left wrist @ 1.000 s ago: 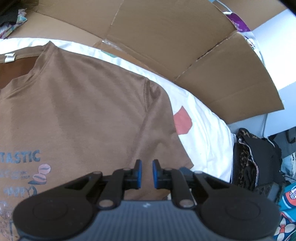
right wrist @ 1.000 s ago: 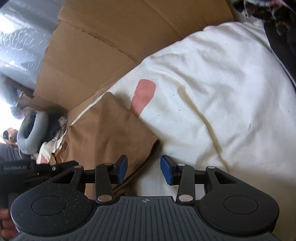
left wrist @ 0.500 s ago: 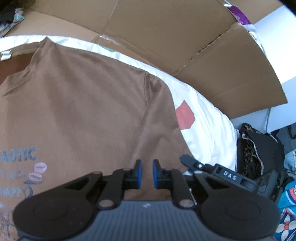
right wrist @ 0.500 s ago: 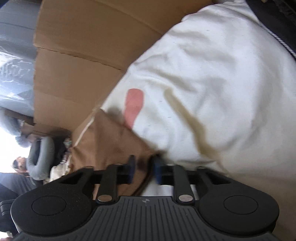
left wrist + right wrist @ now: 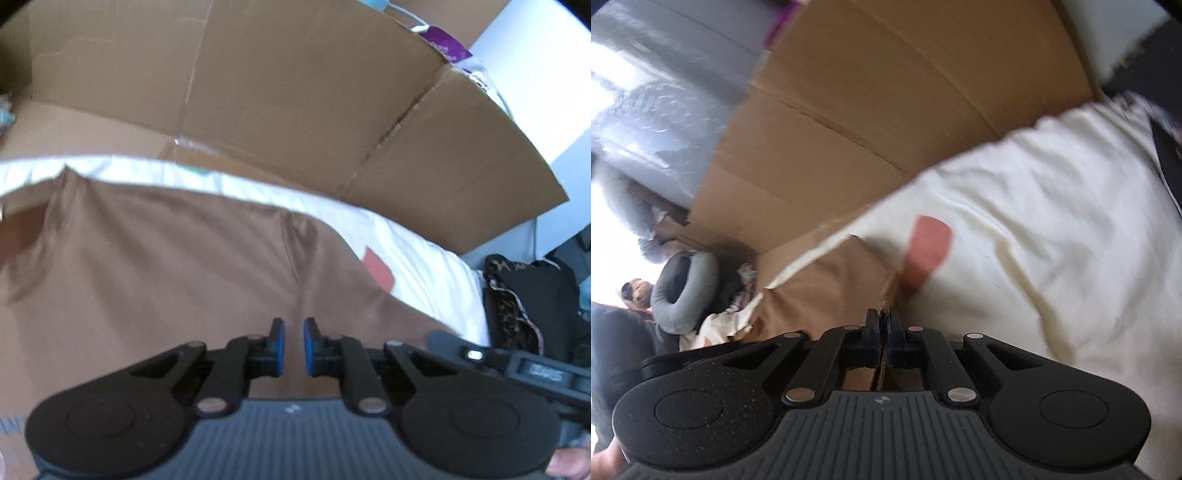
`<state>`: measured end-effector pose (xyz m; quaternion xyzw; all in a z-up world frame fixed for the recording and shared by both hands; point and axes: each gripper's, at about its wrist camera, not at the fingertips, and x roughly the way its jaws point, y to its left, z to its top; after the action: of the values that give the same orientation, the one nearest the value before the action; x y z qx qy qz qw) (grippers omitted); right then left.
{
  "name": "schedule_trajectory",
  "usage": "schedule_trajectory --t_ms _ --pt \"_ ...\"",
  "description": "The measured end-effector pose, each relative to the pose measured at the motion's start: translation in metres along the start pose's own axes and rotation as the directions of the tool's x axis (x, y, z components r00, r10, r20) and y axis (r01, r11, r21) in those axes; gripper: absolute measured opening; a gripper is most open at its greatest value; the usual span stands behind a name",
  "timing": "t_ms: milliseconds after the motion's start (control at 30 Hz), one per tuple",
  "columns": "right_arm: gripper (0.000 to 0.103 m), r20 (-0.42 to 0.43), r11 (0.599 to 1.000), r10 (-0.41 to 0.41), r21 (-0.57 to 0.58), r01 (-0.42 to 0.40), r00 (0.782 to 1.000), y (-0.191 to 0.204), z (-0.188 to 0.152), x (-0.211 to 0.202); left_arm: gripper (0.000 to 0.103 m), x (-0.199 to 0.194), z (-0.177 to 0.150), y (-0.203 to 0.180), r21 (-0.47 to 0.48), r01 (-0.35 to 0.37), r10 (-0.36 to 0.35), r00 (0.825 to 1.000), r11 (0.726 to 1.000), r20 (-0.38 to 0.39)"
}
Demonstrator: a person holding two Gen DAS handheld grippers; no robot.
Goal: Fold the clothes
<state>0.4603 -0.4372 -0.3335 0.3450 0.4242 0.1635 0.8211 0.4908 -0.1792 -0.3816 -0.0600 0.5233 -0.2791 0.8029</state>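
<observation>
Cardboard panels [image 5: 295, 92] stand along the far side of a bed covered by a white sheet [image 5: 1052, 192], and that is my whole backdrop. From my right gripper [image 5: 882, 320] outward: its blue-padded jaws are clamped tight on the edge of a brown T-shirt [image 5: 166, 266], a thin ridge of fabric running up between them (the picture is blurred, but the pinch is plain). Beyond that edge the shirt's sleeve lies against the sheet, just beside a reddish patch [image 5: 929, 247] printed on it. My left gripper [image 5: 293, 345] hangs over the shirt's body, its jaws parted by a narrow gap with nothing between them. Through that camera I see the shirt spread flat across the sheet, collar at the far left, a sleeve seam running down toward my fingers. At the lower right of that view the other gripper's black body pokes in, and a dark heap of clothes [image 5: 528, 295] sits past the bed's edge.
</observation>
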Motion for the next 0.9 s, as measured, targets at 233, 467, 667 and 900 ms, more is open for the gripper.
schedule_trajectory --t_ms 233,467,667,900 --pt "0.001 0.039 0.999 0.031 -0.040 -0.030 0.999 0.025 0.015 -0.017 0.008 0.006 0.026 0.008 0.018 -0.001 0.000 0.997 1.000 0.073" --pt "0.001 0.054 0.998 0.030 -0.064 -0.026 0.998 0.042 0.025 -0.029 0.004 0.025 0.048 0.007 0.023 0.006 -0.008 0.994 1.000 0.113" --pt "0.000 0.048 0.997 0.047 -0.062 -0.044 0.998 0.048 0.027 -0.028 0.003 0.041 0.058 0.005 0.039 0.005 -0.009 0.993 0.999 0.120" --pt "0.000 0.034 0.996 0.035 -0.079 -0.033 0.999 0.054 0.025 -0.027 0.003 0.061 0.060 0.003 0.077 0.035 -0.042 0.994 0.996 0.098"
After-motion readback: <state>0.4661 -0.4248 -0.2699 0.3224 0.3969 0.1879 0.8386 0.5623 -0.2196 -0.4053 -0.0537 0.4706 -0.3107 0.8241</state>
